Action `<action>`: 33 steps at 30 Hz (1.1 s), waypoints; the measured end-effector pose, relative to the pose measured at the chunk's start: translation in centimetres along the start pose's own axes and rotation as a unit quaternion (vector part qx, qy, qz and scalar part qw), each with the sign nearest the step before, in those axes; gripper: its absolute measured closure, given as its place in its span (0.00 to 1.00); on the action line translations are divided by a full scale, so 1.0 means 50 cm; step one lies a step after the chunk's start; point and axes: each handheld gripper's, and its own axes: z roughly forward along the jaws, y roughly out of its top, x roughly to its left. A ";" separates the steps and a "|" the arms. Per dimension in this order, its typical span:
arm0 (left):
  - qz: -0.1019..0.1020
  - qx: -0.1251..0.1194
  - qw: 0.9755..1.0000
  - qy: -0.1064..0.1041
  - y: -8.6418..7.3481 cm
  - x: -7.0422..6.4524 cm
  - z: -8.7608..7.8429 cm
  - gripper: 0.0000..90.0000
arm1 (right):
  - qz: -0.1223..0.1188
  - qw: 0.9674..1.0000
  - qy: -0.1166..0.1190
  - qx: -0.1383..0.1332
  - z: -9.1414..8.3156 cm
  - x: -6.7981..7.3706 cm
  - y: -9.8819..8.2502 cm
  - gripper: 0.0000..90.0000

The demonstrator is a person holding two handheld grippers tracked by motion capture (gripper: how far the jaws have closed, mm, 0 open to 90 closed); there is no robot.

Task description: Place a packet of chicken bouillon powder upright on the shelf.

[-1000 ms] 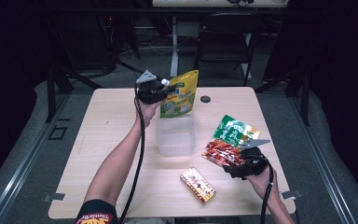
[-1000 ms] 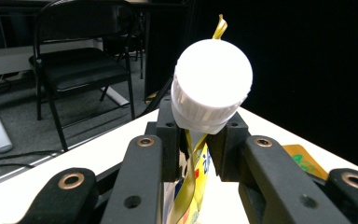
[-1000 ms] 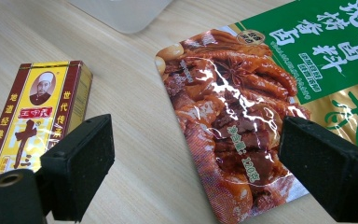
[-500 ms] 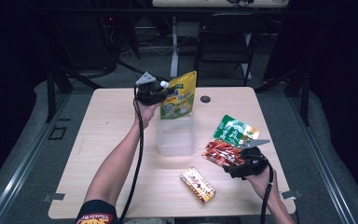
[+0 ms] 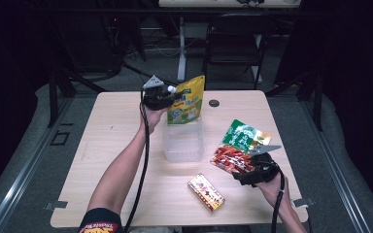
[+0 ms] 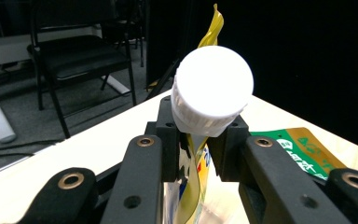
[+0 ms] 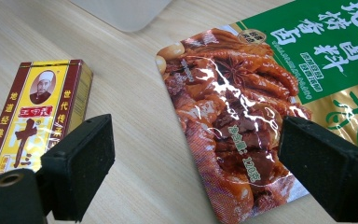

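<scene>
A yellow-green spouted pouch (image 5: 187,99) with a white screw cap (image 6: 213,91) hangs upright above the far end of a clear plastic tub (image 5: 183,141). My left gripper (image 5: 161,98) is shut on the pouch's neck just under the cap, and in the left gripper view its jaws (image 6: 198,144) clamp the spout from both sides. A red-and-green snack packet (image 7: 242,116) lies flat on the table at the right. My right gripper (image 7: 205,163) stands open over its near end, one pad on either side, neither touching it. In the high view the right gripper (image 5: 248,171) sits at the packet's (image 5: 240,145) near edge.
A yellow-and-red spice box (image 5: 205,192) lies near the table's front edge, left of my right gripper, and appears beside its left pad (image 7: 32,126). A small black disc (image 5: 214,103) sits at the back of the wooden table (image 5: 116,145). Chairs stand beyond the far edge.
</scene>
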 end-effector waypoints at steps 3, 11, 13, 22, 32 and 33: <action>-0.003 0.006 1.000 0.001 0.000 0.003 -0.002 0.84 | 0.001 1.000 0.000 -0.001 0.001 0.000 0.000 0.11; -0.011 0.023 1.000 0.005 -0.004 0.013 -0.005 0.84 | -0.002 1.000 0.001 0.004 0.002 0.000 0.001 0.12; -0.012 0.027 1.000 0.005 -0.005 0.014 -0.005 0.84 | -0.002 1.000 0.001 0.004 0.002 0.000 0.001 0.12; -0.024 0.041 0.999 0.008 -0.013 0.023 -0.006 0.84 | -0.003 1.000 0.000 0.004 0.003 0.001 0.001 0.12; -0.040 0.053 0.998 0.014 -0.020 0.032 -0.004 0.84 | -0.001 1.000 -0.001 0.004 0.004 0.002 0.000 0.12; -0.045 0.054 0.997 0.017 -0.022 0.034 -0.005 0.84 | -0.001 1.000 0.000 0.005 0.004 0.002 0.001 0.12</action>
